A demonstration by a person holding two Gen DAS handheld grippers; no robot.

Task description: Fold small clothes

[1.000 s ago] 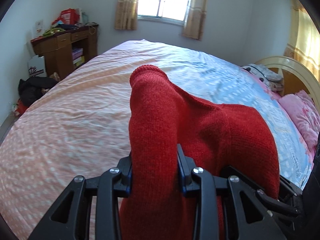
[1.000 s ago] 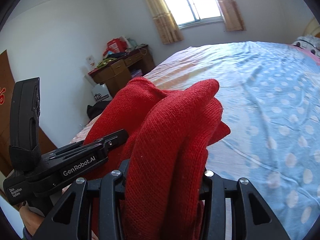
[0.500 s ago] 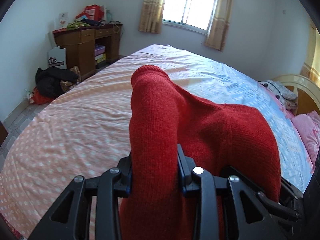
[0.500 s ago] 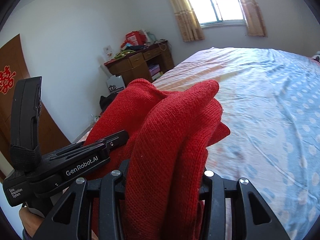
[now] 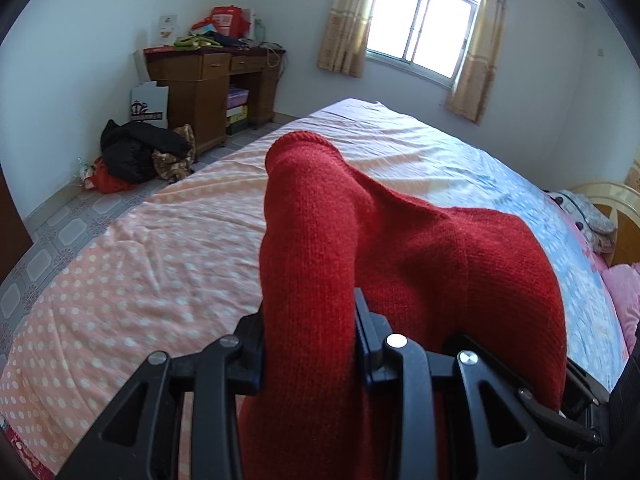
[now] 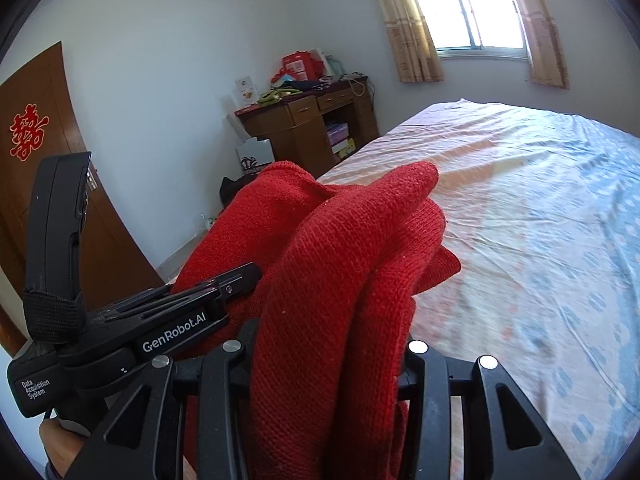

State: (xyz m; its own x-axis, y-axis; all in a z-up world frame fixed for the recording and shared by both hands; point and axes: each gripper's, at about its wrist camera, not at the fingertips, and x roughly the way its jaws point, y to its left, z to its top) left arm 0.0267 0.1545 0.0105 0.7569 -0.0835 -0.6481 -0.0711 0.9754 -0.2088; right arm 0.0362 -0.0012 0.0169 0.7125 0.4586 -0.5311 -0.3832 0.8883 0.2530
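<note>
Two hand-held grippers, one garment, and no finished fold on show yet. Going L to R: your left hand-held gripper [image 5: 308, 344] is pinching a bunched ridge of the red knit garment [image 5: 400, 264], fabric packed tight between both pads. The rest of the knit drapes over to the right hand-held gripper [image 6: 328, 356], which is clamped on a thicker wad, prob. several layers doubled up. So the garment is up in the air btwn your hands, above the bed [image 5: 140, 264], not lying on it. Judging by that, you're mid-carry: picked up and gathered, but not laid flat or creased. Left to do, I'd say: set it on the bed, smooth it, fold it. No other clothes visible on the sheet.
</note>
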